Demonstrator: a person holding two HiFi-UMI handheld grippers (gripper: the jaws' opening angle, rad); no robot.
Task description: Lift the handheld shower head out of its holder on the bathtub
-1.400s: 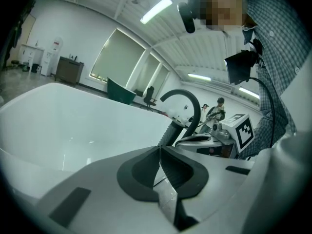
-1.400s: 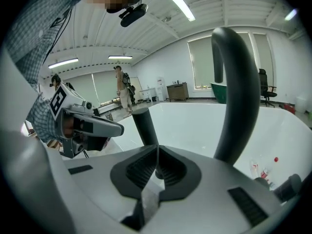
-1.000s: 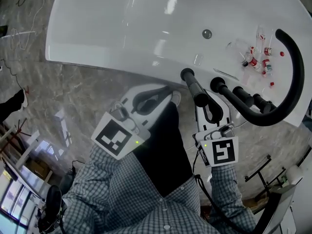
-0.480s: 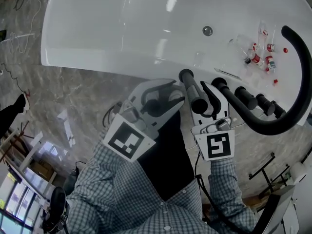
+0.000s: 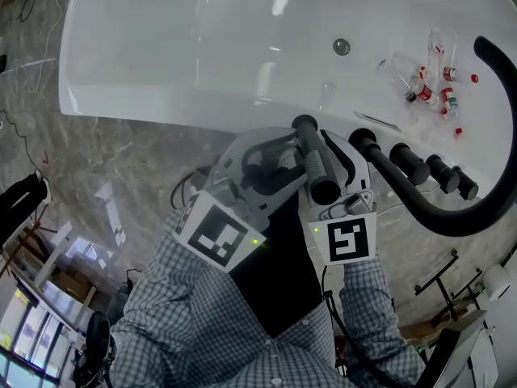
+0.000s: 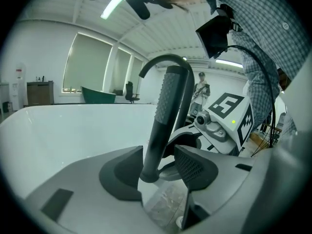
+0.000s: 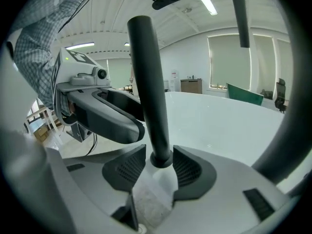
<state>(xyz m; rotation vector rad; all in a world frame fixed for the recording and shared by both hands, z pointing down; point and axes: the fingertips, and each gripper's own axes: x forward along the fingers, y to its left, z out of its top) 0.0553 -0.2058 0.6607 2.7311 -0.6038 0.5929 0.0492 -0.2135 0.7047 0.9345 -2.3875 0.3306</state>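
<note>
The black handheld shower head (image 5: 317, 164) stands upright in its holder on the white bathtub's rim (image 5: 161, 95). My left gripper (image 5: 287, 158) comes at it from the left and my right gripper (image 5: 335, 158) from the right. In the left gripper view the handle (image 6: 165, 116) rises between the jaws of the left gripper (image 6: 158, 167), which are opening, with gaps at both pads. In the right gripper view the stem (image 7: 151, 91) stands between the opening jaws of the right gripper (image 7: 160, 167), close to one pad, not pressed.
A black curved faucet spout (image 5: 485, 200) and black knobs (image 5: 408, 164) stand on the rim right of the shower head. Several small bottles (image 5: 432, 95) lie in the tub near the drain (image 5: 342, 47). Marble floor (image 5: 121, 176) lies on the near side.
Both grippers have moved in from the near side and opened from shut. Their jaws now straddle the shower head's handle, which was beyond them a second ago.
</note>
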